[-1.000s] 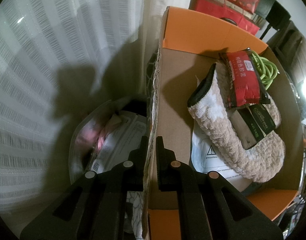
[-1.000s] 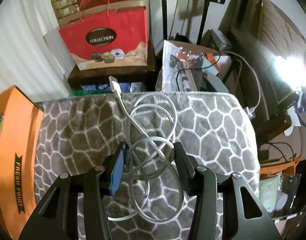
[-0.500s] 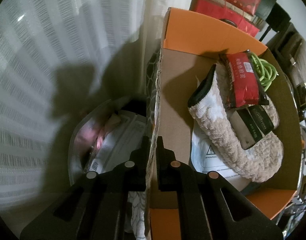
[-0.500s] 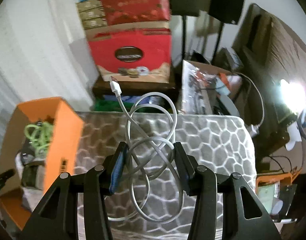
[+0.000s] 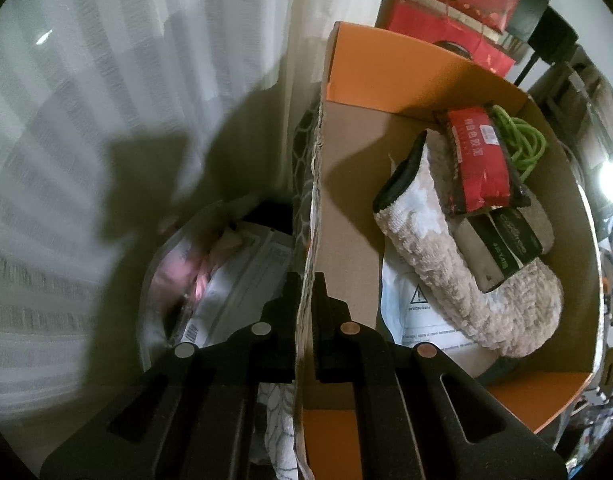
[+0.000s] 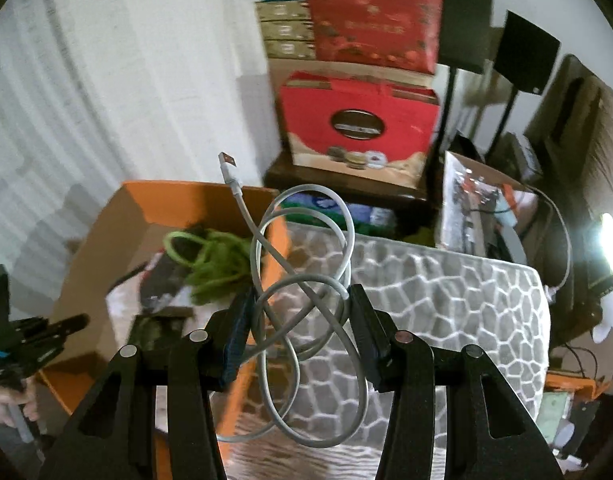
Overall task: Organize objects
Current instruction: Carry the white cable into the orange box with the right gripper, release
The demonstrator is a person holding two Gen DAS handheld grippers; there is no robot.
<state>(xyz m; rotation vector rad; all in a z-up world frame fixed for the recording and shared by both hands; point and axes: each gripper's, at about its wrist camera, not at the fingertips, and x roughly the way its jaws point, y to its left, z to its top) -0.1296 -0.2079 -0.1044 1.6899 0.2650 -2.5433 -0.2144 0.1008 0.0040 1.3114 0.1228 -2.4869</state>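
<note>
My right gripper [image 6: 300, 320] is shut on a coiled white cable [image 6: 306, 264] and holds it in the air above the patterned grey cushion [image 6: 446, 300], beside the orange cardboard box [image 6: 154, 200]. My left gripper [image 5: 305, 286] is shut on the box's near wall [image 5: 310, 208]; it also shows at the left of the right wrist view [image 6: 66, 325]. The box holds a beige slipper [image 5: 446, 248], a red packet [image 5: 480, 160], a dark green packet [image 5: 514, 240] and a green cord [image 5: 522, 140].
White curtains [image 5: 126, 100] hang to the left. A plastic bag of papers [image 5: 226, 280] lies below the box. Red gift bags [image 6: 358, 120] on a dark stand, speaker stands [image 6: 466, 40] and a cluttered box [image 6: 478, 200] stand behind the cushion.
My right gripper lifted the cable off the cushion and swung left toward the orange box, which has come into its view. My left gripper kept its hold on the box wall.
</note>
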